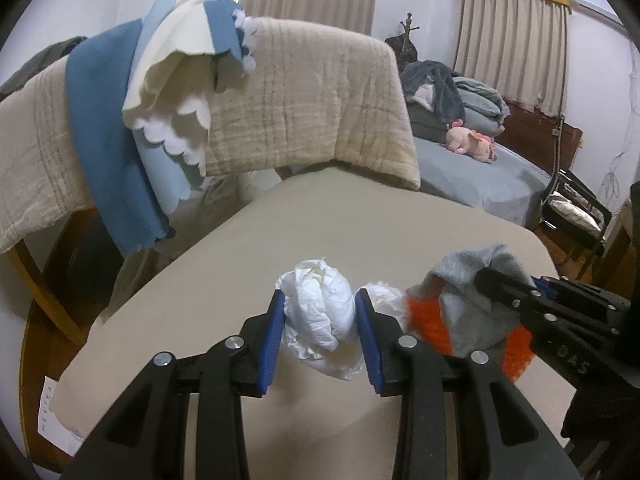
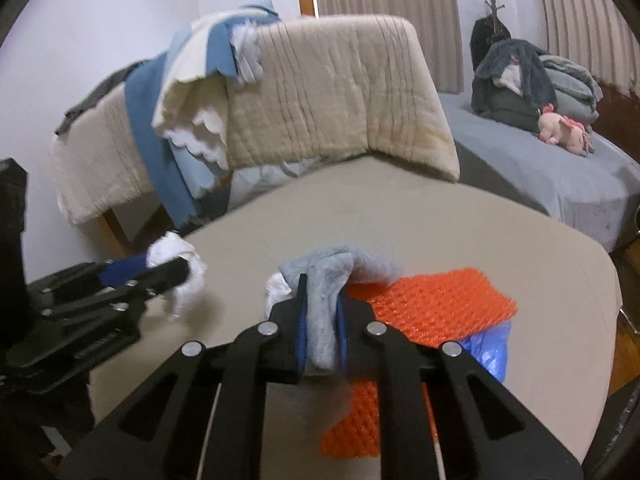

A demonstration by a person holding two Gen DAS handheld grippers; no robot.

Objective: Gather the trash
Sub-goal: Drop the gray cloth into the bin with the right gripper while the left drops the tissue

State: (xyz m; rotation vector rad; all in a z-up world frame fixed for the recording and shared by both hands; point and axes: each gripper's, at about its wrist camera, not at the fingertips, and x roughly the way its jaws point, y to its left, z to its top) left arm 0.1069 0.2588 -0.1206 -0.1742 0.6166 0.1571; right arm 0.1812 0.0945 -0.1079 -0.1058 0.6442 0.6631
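Bedroom, dim; beige tabletop (image 1: 320, 224) with rounded corners fills the near ground. Left gripper (image 1: 320, 324): blue pads clamped on a crumpled white paper wad (image 1: 320, 308), creased and ball-shaped, held over the near middle of the tabletop. Right gripper (image 2: 322, 320): jaws nearly together, pinching a limp grey cloth (image 2: 332, 280) with a soft, fuzzy nap; its top flops over toward the right. Orange mesh netting (image 2: 432, 300), diamond-patterned, lies flat under and beside the cloth toward the right edge. Crinkled blue plastic (image 2: 488, 344) shows at the netting's right side. Small white scrap (image 2: 276, 288) touches the cloth's left. Beyond the far edge: chair draped in a cream quilt (image 1: 304, 100); farther, bed (image 1: 480, 176) with pink plush toy (image 1: 468, 142).
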